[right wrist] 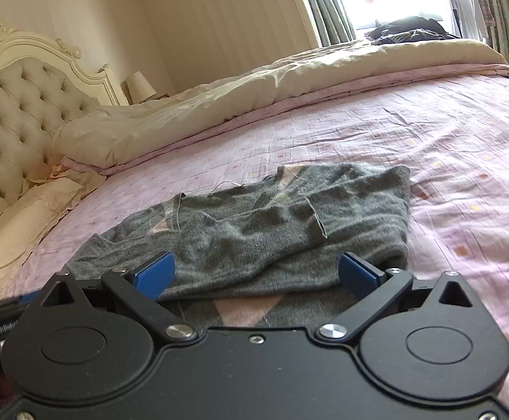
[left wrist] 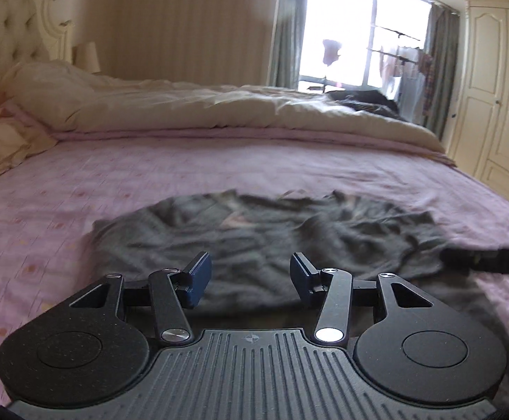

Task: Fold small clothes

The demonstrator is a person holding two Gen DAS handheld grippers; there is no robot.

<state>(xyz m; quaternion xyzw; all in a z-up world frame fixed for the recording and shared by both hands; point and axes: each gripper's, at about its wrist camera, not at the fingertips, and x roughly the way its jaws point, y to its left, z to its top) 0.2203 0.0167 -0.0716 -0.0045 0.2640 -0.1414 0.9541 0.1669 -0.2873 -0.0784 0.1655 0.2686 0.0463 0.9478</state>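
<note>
A small grey knit garment (left wrist: pixel 265 238) with pale pink diamond patches lies crumpled on the pink bedsheet (left wrist: pixel 184 171). My left gripper (left wrist: pixel 251 273) is open and empty, just above the garment's near edge. In the right wrist view the same garment (right wrist: pixel 254 231) lies partly folded over itself, a pink diamond showing at its near edge. My right gripper (right wrist: pixel 256 273) is open wide and empty, its blue fingers straddling the garment's near part. The right gripper's black finger (left wrist: pixel 485 260) pokes in at the garment's right edge in the left wrist view.
A beige duvet (left wrist: pixel 202 108) is bunched along the far side of the bed. A tufted cream headboard (right wrist: pixel 13 119) and pillows (right wrist: pixel 27 217) stand at the left. Dark clothes (right wrist: pixel 408 31) lie on the far corner. A cream wardrobe (left wrist: pixel 492 87) stands at the right.
</note>
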